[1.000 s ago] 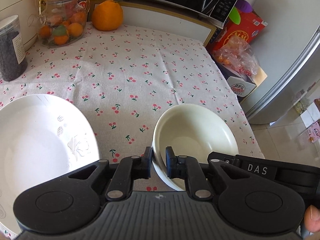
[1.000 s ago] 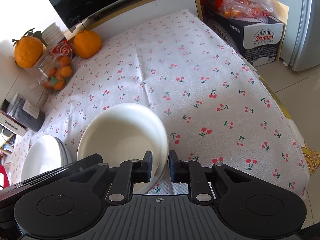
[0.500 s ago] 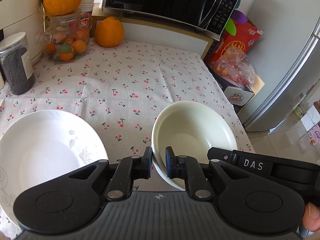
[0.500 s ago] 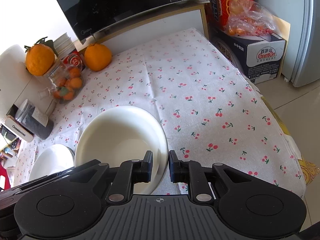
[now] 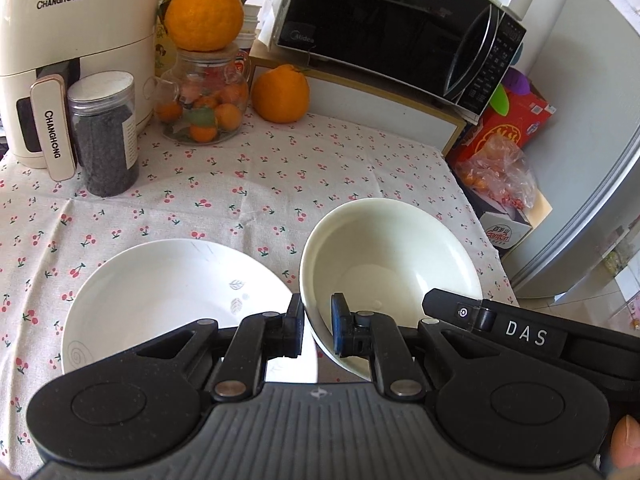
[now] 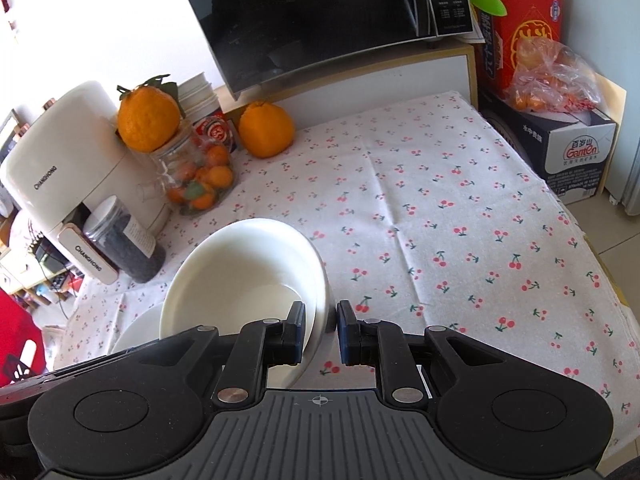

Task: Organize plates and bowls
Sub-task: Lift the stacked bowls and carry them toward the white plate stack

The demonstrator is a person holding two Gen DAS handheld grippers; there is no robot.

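Both tongs pinch the rim of one cream-white ceramic bowl (image 5: 390,264): the left tongs (image 5: 317,330) on its near-left rim, the right tongs (image 6: 321,330) on its near-right rim, each narrowed onto the wall. The bowl seems lifted and tilted over the cherry-print worktop (image 5: 280,176), just beside the white shallow plate with leaf marks (image 5: 168,300). Best to keep both grips level, move together, and lower it gently, centred, if the plate is the target.

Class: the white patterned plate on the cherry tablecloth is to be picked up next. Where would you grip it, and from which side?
Grip the plate at its thin raised rim, one jaw above and one under. Come in low from the near edge: it lies flat on the tablecloth, and the cream bowl crowds its right side.
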